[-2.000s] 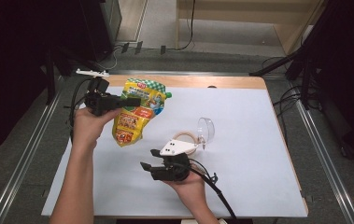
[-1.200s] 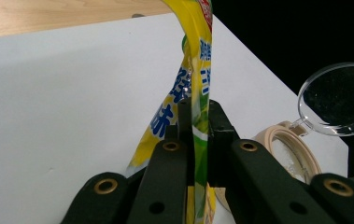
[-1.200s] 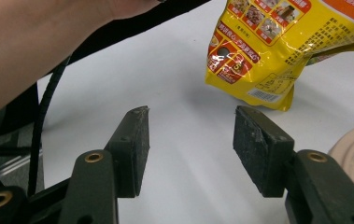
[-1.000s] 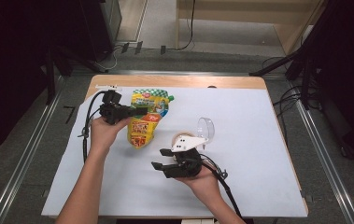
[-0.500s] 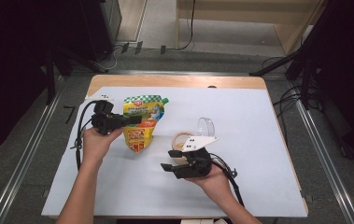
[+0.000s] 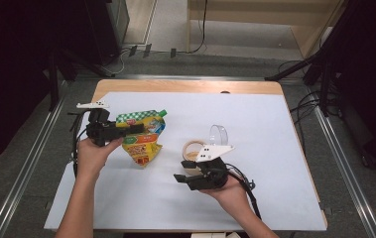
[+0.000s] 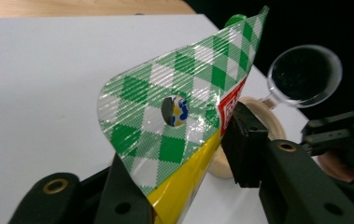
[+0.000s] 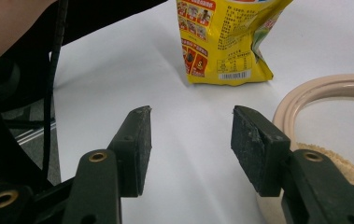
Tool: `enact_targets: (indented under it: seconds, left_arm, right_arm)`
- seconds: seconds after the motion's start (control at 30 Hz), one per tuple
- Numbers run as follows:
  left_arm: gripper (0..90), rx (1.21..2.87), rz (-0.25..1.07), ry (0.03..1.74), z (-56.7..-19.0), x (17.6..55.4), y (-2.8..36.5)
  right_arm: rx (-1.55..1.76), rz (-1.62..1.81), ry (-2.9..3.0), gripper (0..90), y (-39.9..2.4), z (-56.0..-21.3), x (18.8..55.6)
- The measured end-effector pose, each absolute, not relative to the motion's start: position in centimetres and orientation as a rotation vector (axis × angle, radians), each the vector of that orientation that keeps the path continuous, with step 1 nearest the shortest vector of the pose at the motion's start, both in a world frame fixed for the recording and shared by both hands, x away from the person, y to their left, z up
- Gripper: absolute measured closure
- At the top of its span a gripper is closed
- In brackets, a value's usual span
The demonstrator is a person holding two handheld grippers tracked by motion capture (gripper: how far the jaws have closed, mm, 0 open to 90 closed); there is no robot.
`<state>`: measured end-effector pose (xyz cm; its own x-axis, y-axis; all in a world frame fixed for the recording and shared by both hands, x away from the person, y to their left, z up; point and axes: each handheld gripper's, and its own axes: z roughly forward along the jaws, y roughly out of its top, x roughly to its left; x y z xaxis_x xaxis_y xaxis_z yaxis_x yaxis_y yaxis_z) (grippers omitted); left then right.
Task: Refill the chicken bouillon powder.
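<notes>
The pouch's (image 8: pixel 226 39) top and the bowl's (image 8: pixel 324 93) right side are cut off.

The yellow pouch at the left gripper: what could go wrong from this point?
The left gripper's jaws have just been opening with the pouch's checked top edge between them, so the standing pouch may tip over once unsupported. It stands close to the bowl of tan powder and the clear scoop, which a fall could knock. The right gripper, open and empty, hovers beside the bowl and could bump it.
</notes>
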<state>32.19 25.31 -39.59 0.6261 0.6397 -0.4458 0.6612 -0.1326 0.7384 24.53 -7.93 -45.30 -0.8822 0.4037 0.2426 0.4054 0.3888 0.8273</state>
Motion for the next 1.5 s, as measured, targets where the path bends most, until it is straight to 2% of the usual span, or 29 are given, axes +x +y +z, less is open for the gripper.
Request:
enact_targets:
  seconds: [0.33,0.63,0.93,1.13,1.5]
  left_arm:
    - [59.4,1.824,-0.070,1.047,-38.4,31.9,25.6]
    - [51.5,1.801,-0.059,1.058,-37.6,31.7,26.4]
    - [48.0,1.794,-0.058,1.089,-37.0,31.5,27.0]
    - [44.3,1.823,0.000,1.127,-35.7,30.8,27.7]
    - [41.8,1.757,0.068,1.196,-35.2,29.8,31.3]
  right_arm:
    - [-0.782,-1.539,-2.622,49.3,-8.5,-45.0,24.5]
    - [-0.787,-1.535,-2.625,49.3,-8.6,-44.7,24.5]
    - [-0.783,-1.523,-2.637,49.3,-8.5,-44.7,24.5]
    - [-0.784,-1.521,-2.648,49.2,-8.7,-44.2,24.4]
    - [-0.805,-1.528,-2.628,51.1,-9.6,-42.9,24.5]
